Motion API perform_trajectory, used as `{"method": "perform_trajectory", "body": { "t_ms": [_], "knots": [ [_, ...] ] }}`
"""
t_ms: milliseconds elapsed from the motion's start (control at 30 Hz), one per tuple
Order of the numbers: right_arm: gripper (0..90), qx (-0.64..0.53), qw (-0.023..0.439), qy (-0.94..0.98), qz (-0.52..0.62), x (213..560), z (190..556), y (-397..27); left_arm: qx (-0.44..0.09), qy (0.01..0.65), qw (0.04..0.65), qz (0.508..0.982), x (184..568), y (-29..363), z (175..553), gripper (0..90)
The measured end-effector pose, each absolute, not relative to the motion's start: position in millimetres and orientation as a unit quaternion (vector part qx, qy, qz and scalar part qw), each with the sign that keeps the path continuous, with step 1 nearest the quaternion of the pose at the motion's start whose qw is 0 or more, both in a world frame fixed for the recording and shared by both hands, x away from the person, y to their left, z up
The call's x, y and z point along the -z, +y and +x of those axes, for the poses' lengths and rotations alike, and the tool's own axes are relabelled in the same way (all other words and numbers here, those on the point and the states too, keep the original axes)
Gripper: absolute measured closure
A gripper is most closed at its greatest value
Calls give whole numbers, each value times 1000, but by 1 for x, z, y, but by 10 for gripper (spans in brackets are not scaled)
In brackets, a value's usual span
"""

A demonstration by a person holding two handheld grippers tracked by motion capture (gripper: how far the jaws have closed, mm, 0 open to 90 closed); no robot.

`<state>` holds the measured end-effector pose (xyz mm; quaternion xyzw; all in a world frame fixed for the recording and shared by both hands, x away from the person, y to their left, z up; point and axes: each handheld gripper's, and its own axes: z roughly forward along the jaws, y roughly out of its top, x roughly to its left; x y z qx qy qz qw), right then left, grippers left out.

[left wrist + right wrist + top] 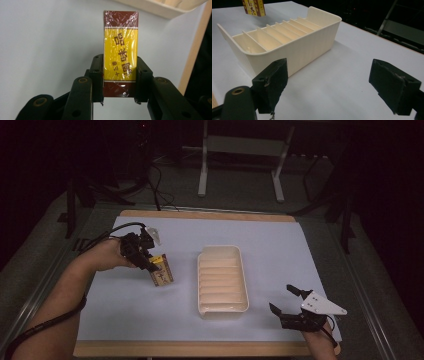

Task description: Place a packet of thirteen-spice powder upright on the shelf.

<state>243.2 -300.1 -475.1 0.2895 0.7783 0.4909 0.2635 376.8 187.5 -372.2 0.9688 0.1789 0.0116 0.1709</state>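
Landmark: cream slotted tray, mid-mat
Box: wrapped yellow-and-maroon box, left of the tray, apparently lifted off the mat
Left gripper: pinching the box's lower half across its narrow sides
Long axis: box runs straight out beyond the jaws
Right gripper: spread, empty, off the tray's near right corner
Nearer hand: left

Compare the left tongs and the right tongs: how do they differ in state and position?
The left tongs are shut on the yellow and dark red wrapped box; the right tongs stand open with nothing between them. The left tongs are left of the cream ribbed plastic tray; the right tongs are near its right front corner. Both are black.
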Motion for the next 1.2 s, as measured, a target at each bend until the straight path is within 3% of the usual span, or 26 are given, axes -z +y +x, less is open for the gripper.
{"method": "perform_trajectory", "body": {
  "t_ms": [733,1200],
  "knots": [
    [156,-490,256,783,283,477,243,-297,-22,132,268,954,308,155,360,675],
    [156,-494,257,782,279,476,243,-297,-30,99,288,952,297,122,363,675]
  ]
}}
